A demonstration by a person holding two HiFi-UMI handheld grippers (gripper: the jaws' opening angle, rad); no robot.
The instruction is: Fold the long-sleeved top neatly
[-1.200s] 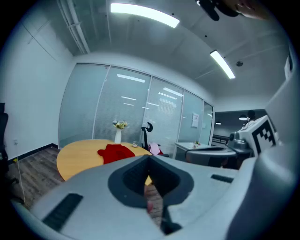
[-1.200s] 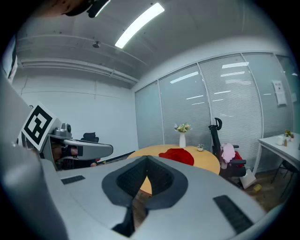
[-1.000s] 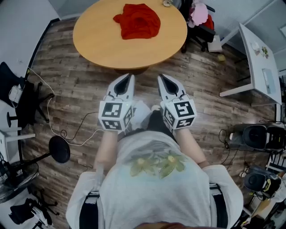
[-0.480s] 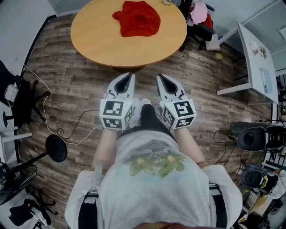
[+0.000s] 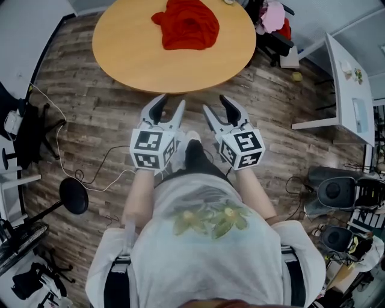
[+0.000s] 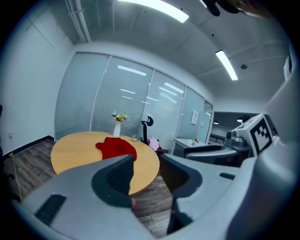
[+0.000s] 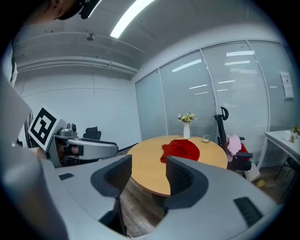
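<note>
- crumpled red long-sleeved top [image 5: 185,24] lies on the round wooden table [image 5: 132,57], well apart from the left gripper [image 5: 171,103] and right gripper [image 5: 218,104]
- both hover short of the table's near edge, jaws have just been opening, nothing between them

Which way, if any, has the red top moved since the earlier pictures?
No. The red top lies at the same far spot on the round table.

floor: wood planks [image 5: 90,114] | furniture: round wooden table [image 5: 132,54], white desk [image 5: 346,90] | walls: glass partitions [image 6: 93,93] | light: ceiling strips [image 6: 154,10]
</note>
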